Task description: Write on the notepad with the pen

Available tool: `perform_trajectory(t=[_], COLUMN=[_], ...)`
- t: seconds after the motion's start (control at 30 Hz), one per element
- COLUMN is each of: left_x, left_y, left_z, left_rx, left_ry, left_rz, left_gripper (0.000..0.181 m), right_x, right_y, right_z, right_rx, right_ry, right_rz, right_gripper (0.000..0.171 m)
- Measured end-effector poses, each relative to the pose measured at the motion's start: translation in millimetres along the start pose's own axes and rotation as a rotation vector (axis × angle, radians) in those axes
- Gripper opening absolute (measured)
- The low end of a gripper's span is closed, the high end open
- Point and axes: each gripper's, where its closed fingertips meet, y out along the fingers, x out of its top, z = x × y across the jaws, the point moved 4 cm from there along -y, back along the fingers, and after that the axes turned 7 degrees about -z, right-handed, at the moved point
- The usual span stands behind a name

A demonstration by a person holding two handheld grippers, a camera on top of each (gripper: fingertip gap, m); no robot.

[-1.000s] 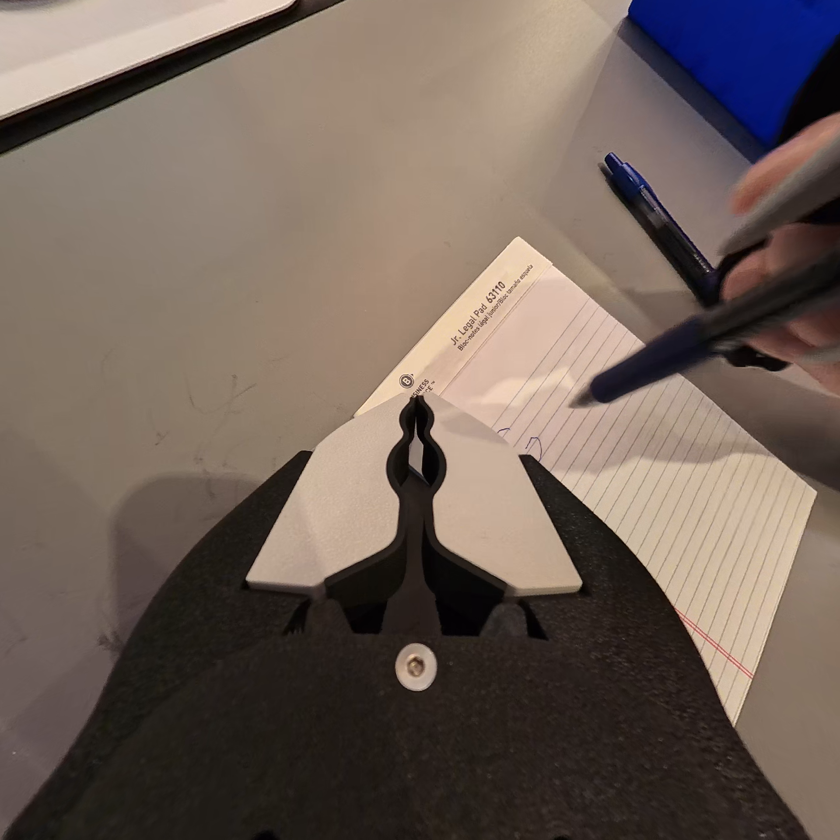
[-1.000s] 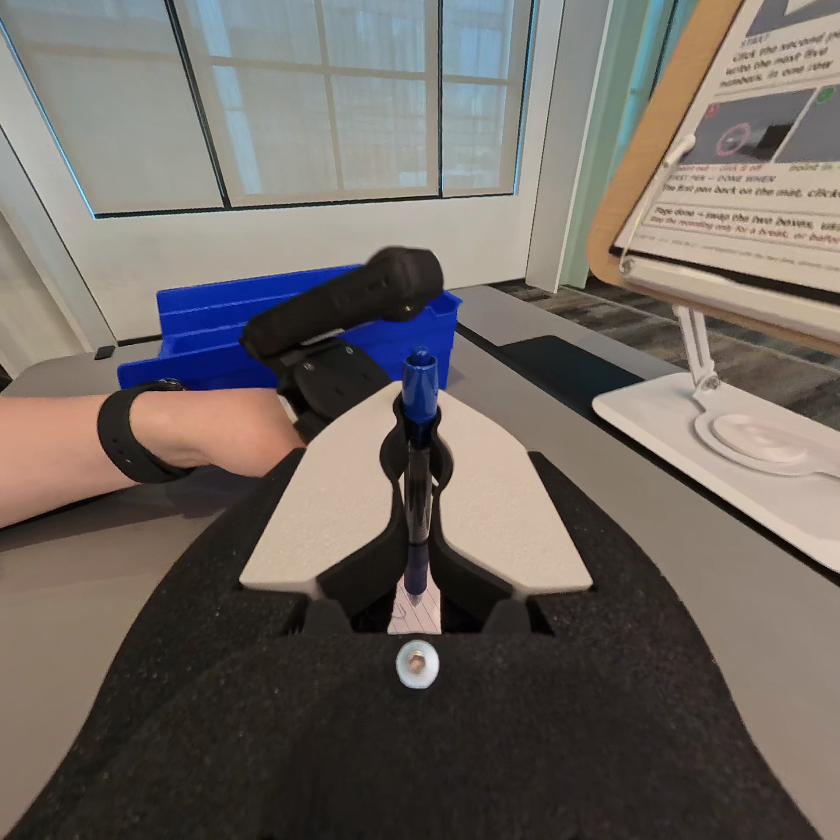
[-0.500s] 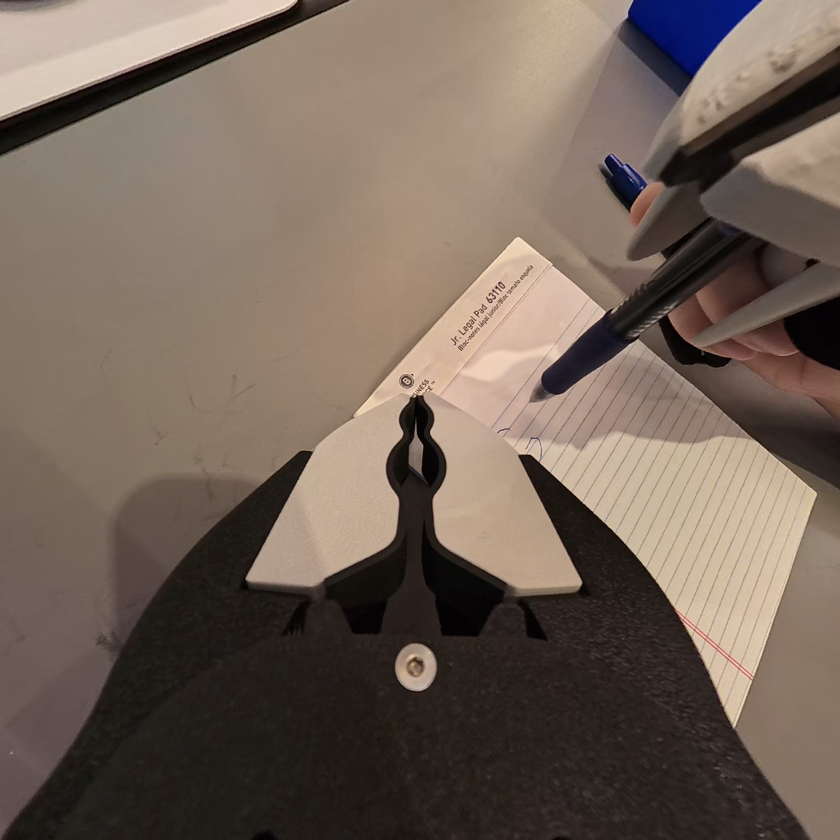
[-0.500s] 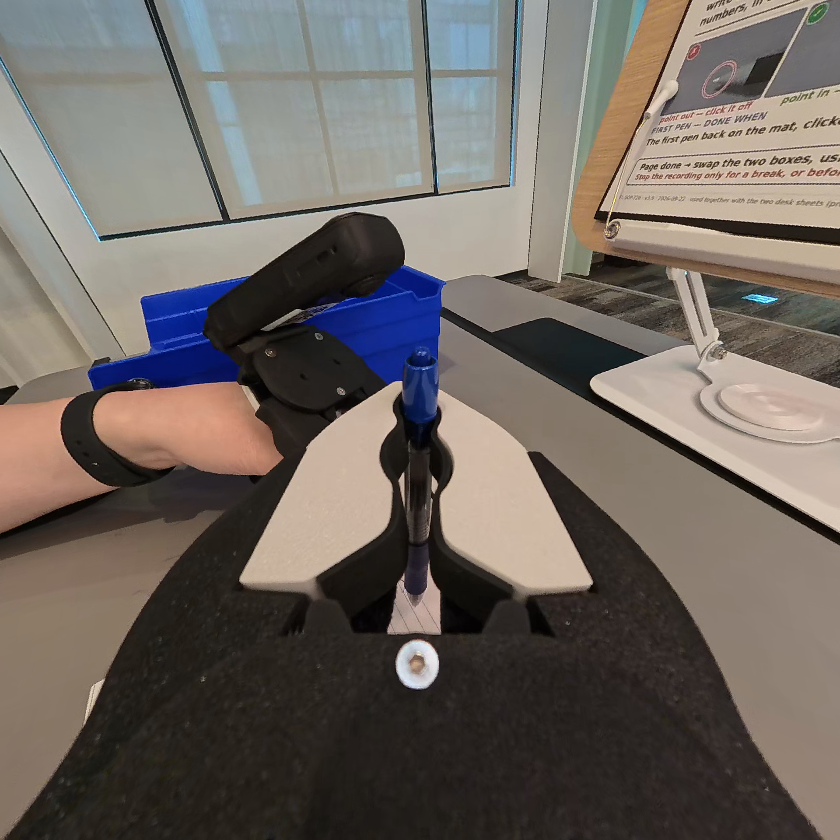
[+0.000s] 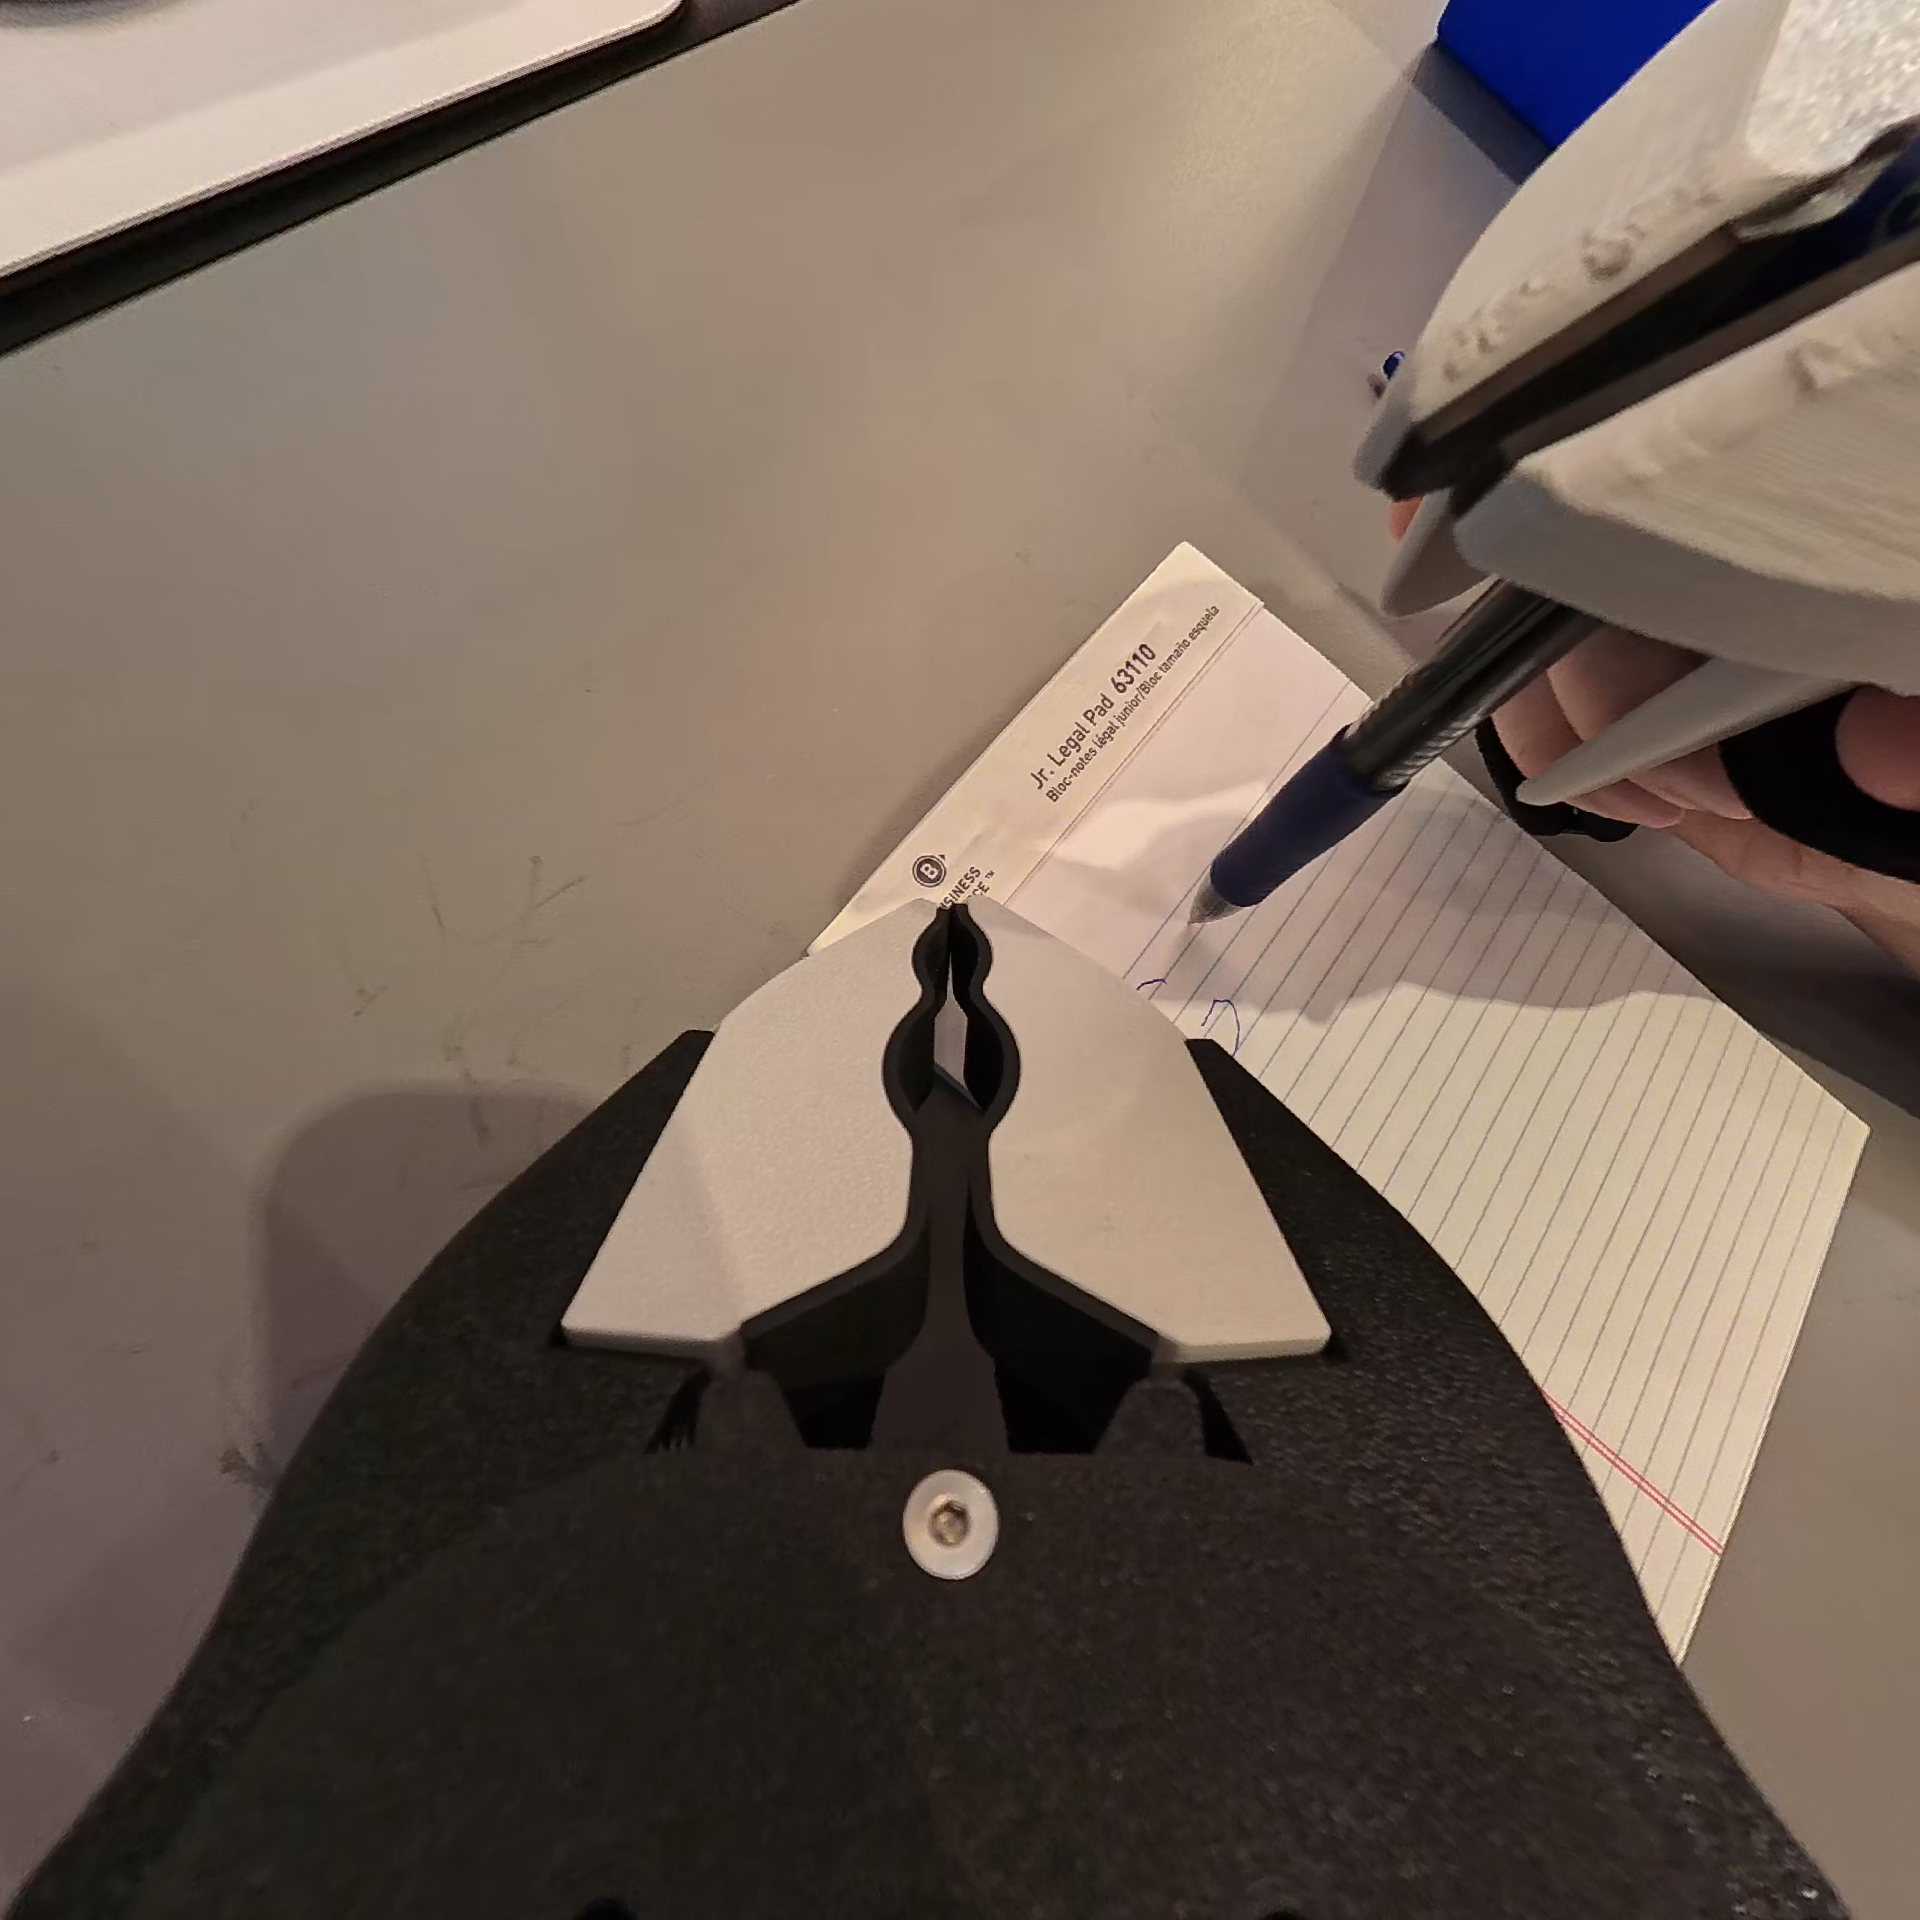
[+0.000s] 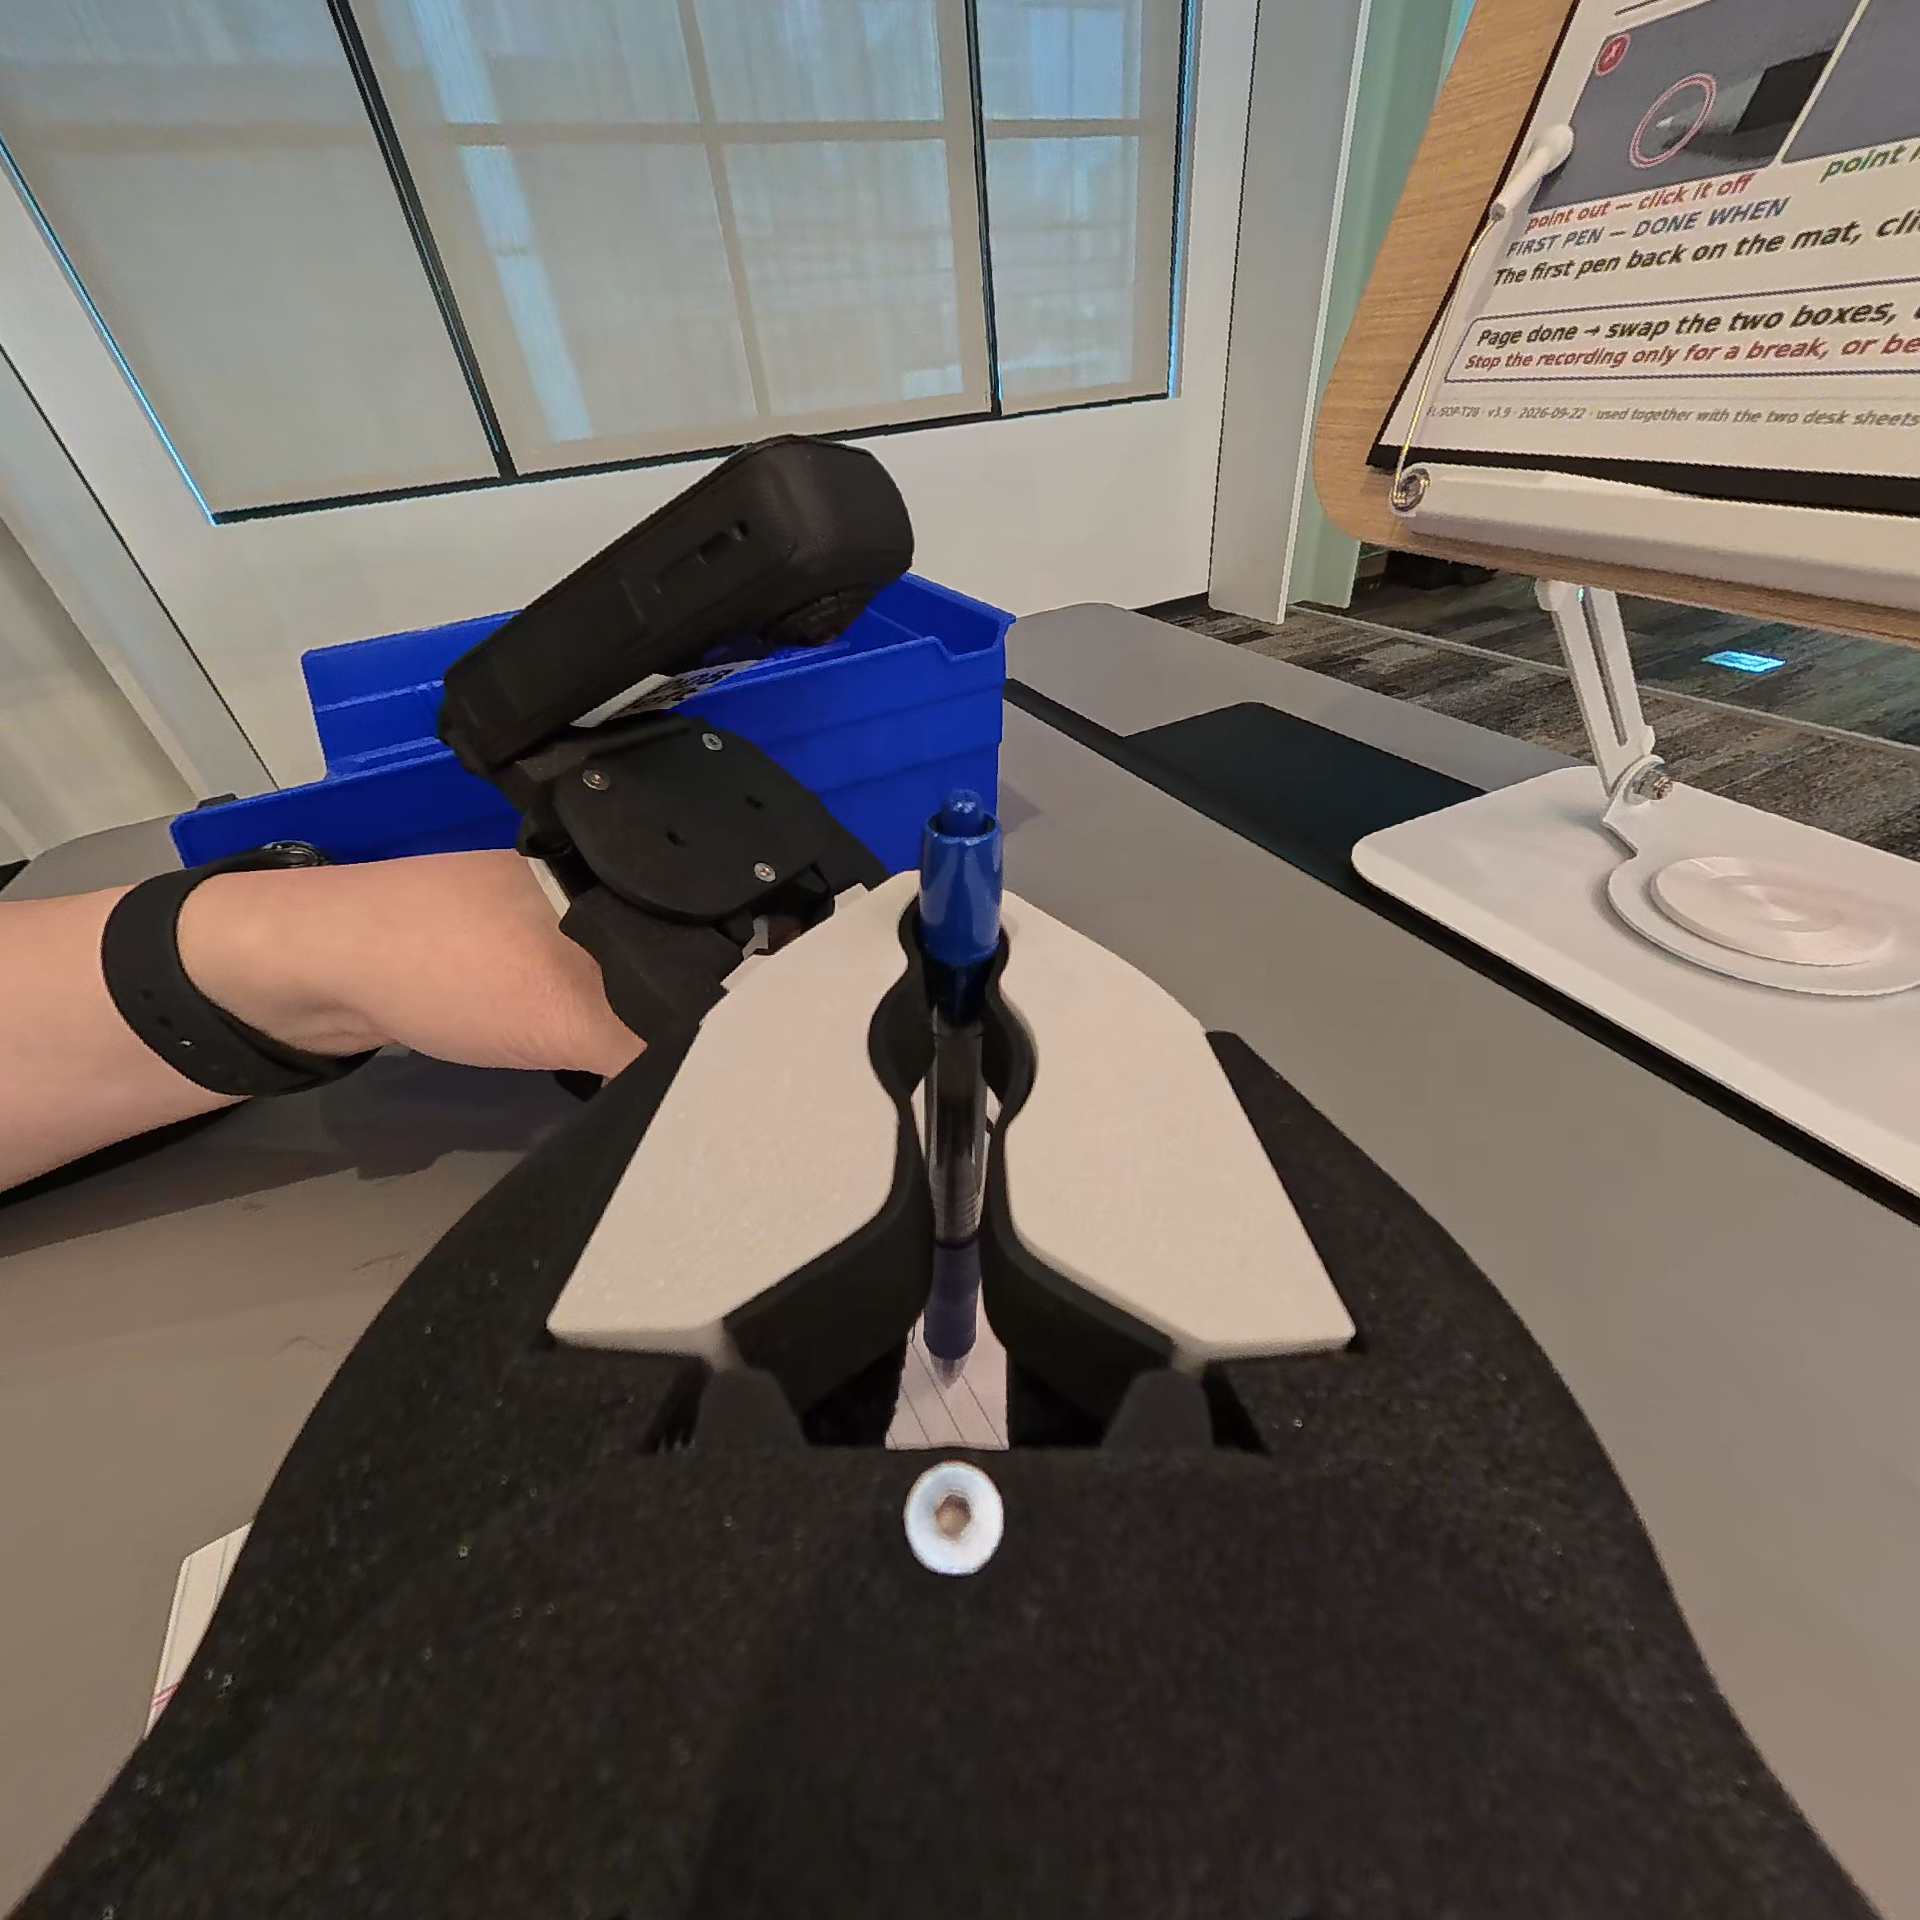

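Observation:
A white lined notepad [image 5: 1455,1122] lies slanted on the grey table. My left gripper [image 5: 951,916] is shut and empty, its tips over the pad's top-left header corner. My right gripper [image 6: 956,914] is shut on a blue pen [image 6: 954,1143] and holds it steeply with the point down. In the left wrist view the pen [image 5: 1309,810] comes in from the upper right. Its tip is at or just above the first ruled lines. Small blue pen marks [image 5: 1226,1013] sit on the paper beside my left gripper's right finger. A strip of the pad [image 6: 945,1423] shows under the pen tip.
A blue bin [image 6: 894,707] stands at the far side of the table, behind a person's hand [image 6: 364,977] that holds the left gripper. A white document stand [image 6: 1662,935] with a printed sheet is at the right. The end of a second blue pen [image 5: 1390,366] peeks out behind my right gripper. The gap from one gripper's tips to the other's is roughly 10 centimetres.
My right gripper has swung in over the pad with the pen, moving its tip left to the top lines and covering most of the second pen. The left gripper has not moved.

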Motion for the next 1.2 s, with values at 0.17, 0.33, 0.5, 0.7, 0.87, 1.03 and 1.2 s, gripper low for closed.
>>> perform_trajectory(t=[0.17, 0.33, 0.5, 0.7, 0.87, 1.03, 1.2], left_x=[0, 0, 0, 0, 1, 1, 1], left_y=[0, 0, 0, 0, 0, 0, 0], left_z=[0, 0, 0, 0, 0, 0, 0], left_rx=[0.001, 0.0, 0.0, 0.001, 0.0, 0.001, -0.001], left_ry=[0.0, -0.001, -0.001, 0.0, 0.0, 0.0, -0.001], left_rz=[0.0, -0.001, -0.001, -0.001, 0.0, 0.0, 0.0], left_gripper=[0.0, 0.0, 0.0, 0.0, 0.0, 0.0, 0.0], right_x=[0, 0, -1, -1, -1, -1, -1], right_y=[-1, -4, -8, -10, -12, -13, -15], right_z=[1, 2, 5, 6, 9, 11, 14], right_rx=[0.003, 0.003, 0.003, 0.0, 0.004, 0.008, 0.009], right_ry=[-0.001, -0.003, 0.001, -0.007, -0.001, -0.003, -0.005], right_rz=[0.007, 0.01, 0.01, 0.013, 0.012, 0.017, 0.017], right_gripper=[0.004, 0.004, 0.004, 0.004, 0.004, 0.004, 0.004])
